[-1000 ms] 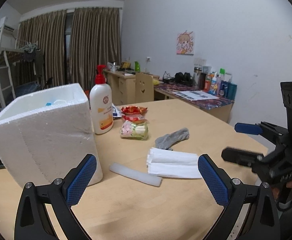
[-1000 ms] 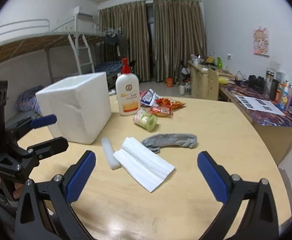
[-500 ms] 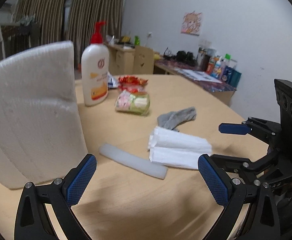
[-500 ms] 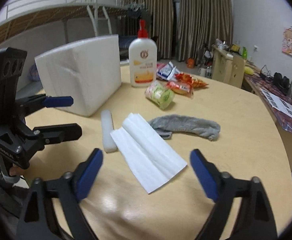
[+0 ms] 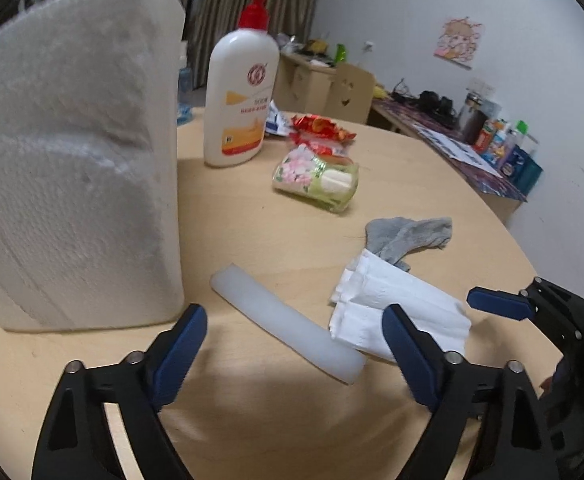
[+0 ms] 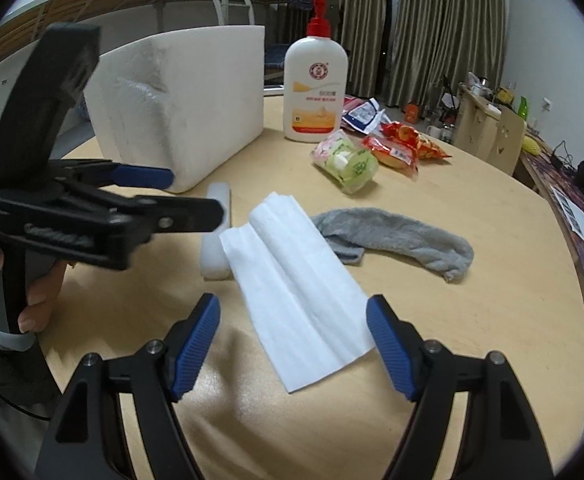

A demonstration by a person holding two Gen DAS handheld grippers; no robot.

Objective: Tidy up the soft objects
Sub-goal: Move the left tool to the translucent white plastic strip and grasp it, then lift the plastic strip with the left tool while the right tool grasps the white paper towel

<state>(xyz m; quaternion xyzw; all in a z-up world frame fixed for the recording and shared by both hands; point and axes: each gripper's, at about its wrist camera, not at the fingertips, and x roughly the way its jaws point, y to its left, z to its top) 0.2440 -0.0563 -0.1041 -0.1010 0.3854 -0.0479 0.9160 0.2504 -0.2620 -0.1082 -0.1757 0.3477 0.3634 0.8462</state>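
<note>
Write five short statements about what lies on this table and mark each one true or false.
1. The gray sock lies flat on the round wooden table. True.
2. The pump bottle lies on its side. False: it stands upright beside the white foam box.
3. The right gripper clamps the white paper towel. False: its closing jaws only frame the towel.
4. The white foam strip lies between the foam box and the paper towel. True.
5. The foam strip sits inside the foam box. False: it lies on the table.
</note>
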